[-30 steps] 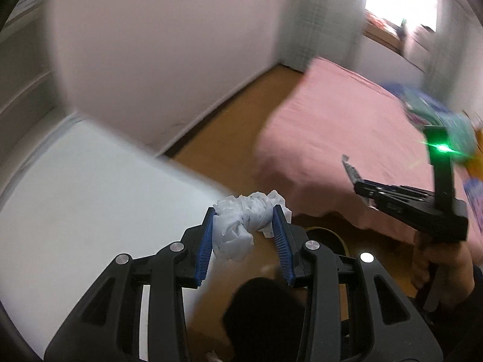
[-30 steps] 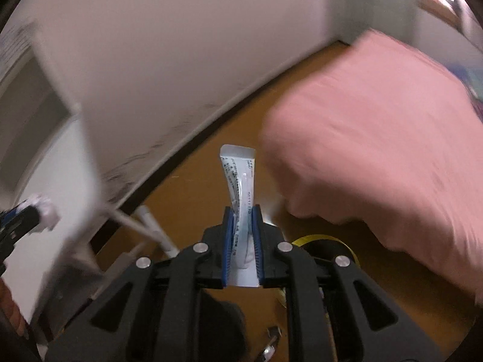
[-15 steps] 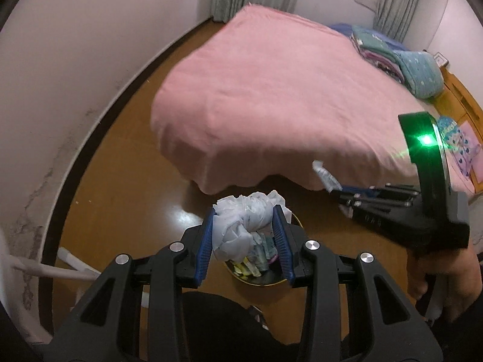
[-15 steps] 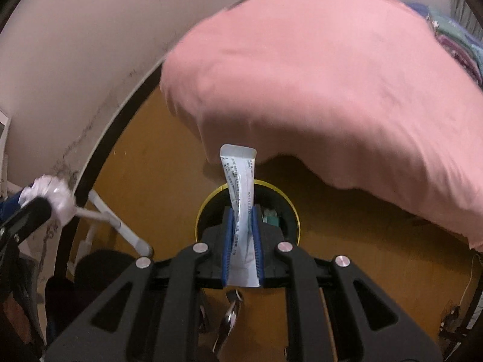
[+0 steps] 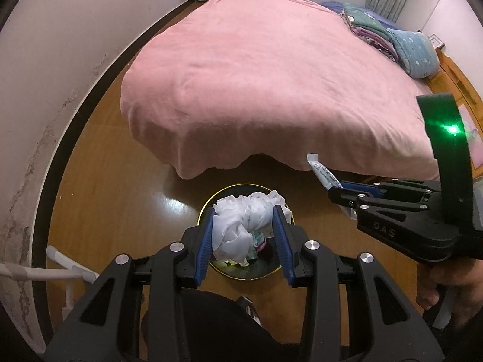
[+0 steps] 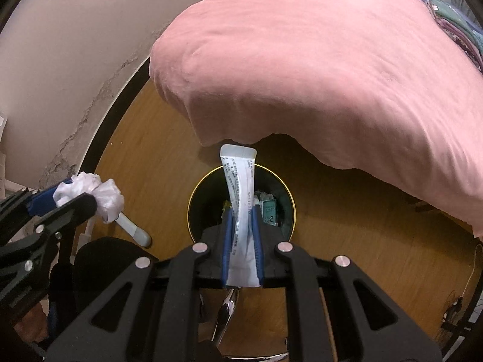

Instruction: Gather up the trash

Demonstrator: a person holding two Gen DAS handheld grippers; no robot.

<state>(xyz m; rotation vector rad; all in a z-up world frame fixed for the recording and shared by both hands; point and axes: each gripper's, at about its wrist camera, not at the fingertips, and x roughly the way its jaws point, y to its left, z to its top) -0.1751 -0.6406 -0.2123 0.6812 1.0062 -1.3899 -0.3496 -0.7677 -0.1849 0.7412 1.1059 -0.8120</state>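
Presently catalogued, two pieces of trash, both carried above one bin. Item one: crumpled white tissue wad (image 5: 241, 223), pinched between the blue pads of the left gripper (image 5: 245, 235), jaws partly closed and pressing its sides in; it hangs over the near part of the round black waste bin (image 5: 208, 208), which stands on the wooden floor (image 5: 114, 211) just off the corner of the bed with the pink cover (image 5: 256, 84). Judged very light, soft and compressible; it should not slip but may cling to a pad on release, so a wide opening seems wise. Item two: flattened white tube (image 6: 240, 193) with printed text, crimped end up and forward, clamped low on its body by the right gripper (image 6: 241, 241), jaws nearly together around it; it is over the bin's opening in the right wrist view. Judged light, thin-walled, somewhat smooth; the flat faces offer the best hold, as taken. Bin contents: mixed wrappers and packets already inside, gold rim visible. Adjacent: white tube-frame leg (image 6: 132, 229) beside the bin, peeling wall (image 5: 45, 90) with dark skirting. Neither item yet released.
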